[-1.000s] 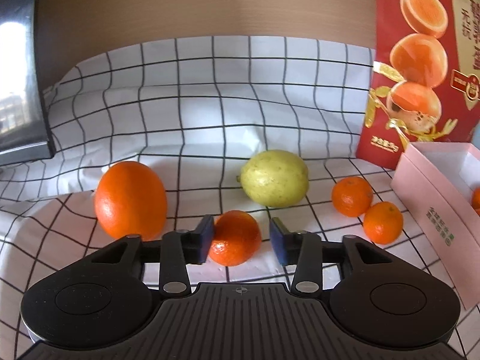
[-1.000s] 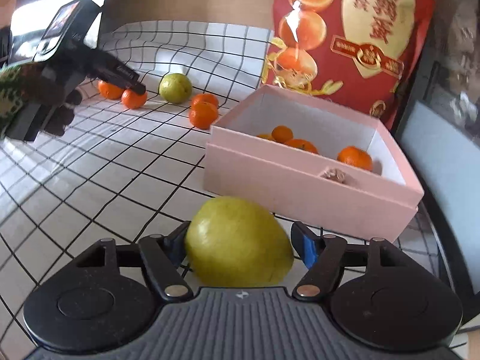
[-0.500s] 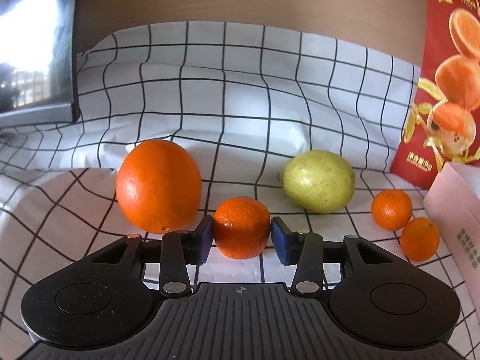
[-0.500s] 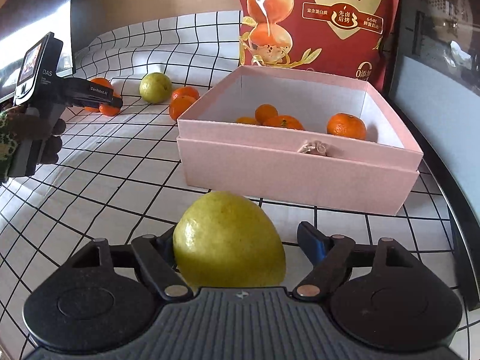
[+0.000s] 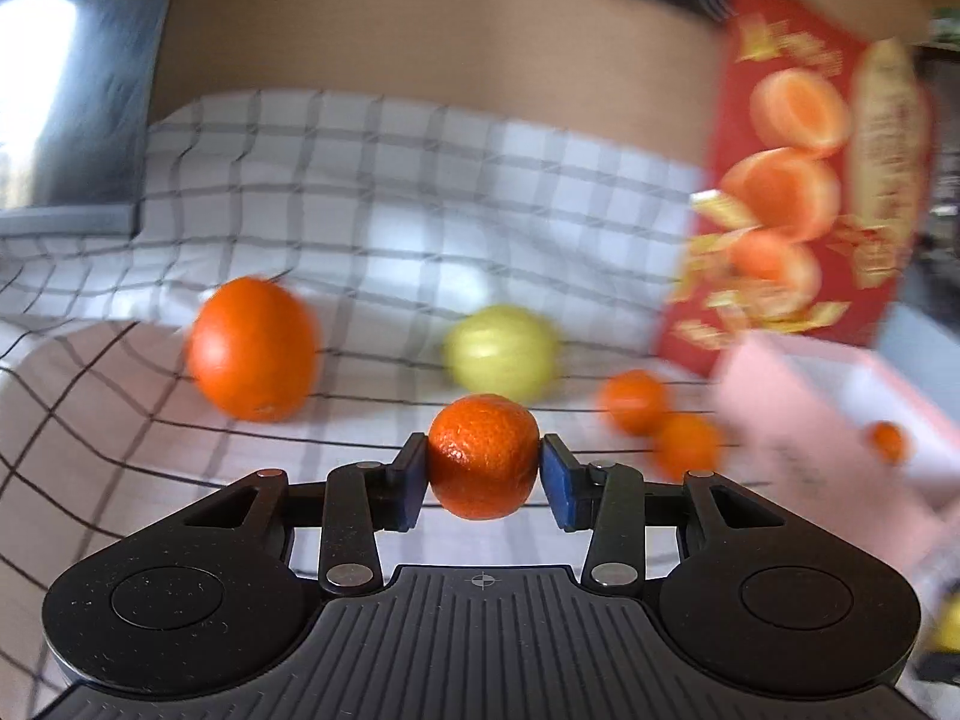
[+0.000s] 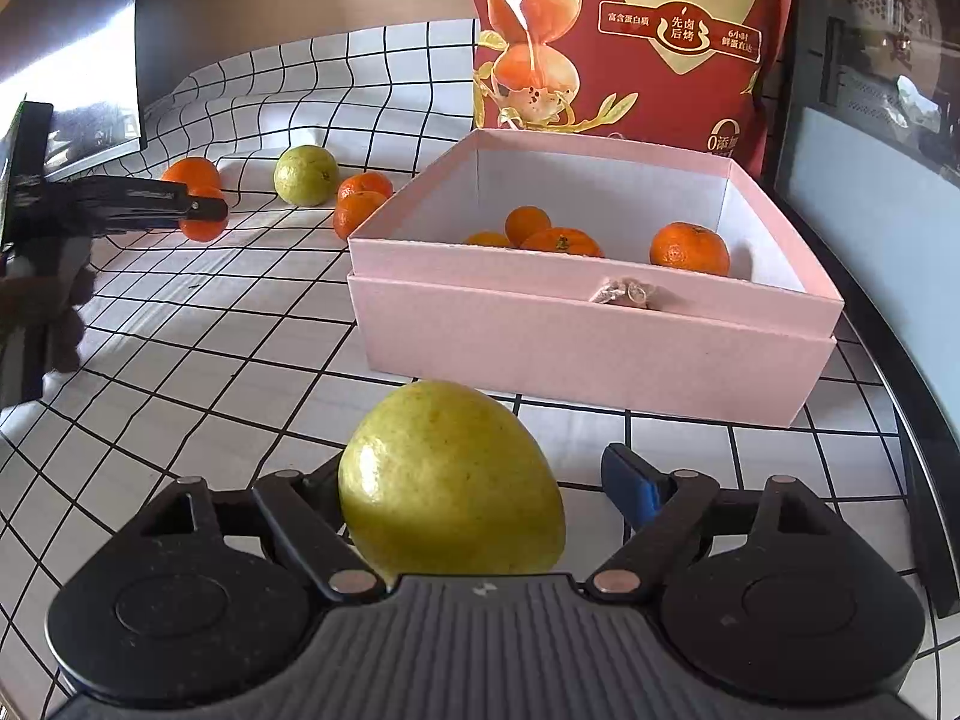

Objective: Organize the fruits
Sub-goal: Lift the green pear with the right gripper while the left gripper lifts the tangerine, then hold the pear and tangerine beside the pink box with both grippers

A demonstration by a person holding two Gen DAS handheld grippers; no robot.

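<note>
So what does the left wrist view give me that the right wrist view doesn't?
Only the left wrist view shows the left gripper head-on, shut on a tangerine.

Only the right wrist view shows the right gripper, jaws opening around a green fruit, and four tangerines inside the pink box.

Both show the checked cloth, the big orange and the red bag.

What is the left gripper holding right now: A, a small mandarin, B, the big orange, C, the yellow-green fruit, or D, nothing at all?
A: in the left wrist view the left gripper has both blue pads pressed on a small mandarin, while the big orange and a yellow-green fruit sit behind on the checked cloth.
</note>
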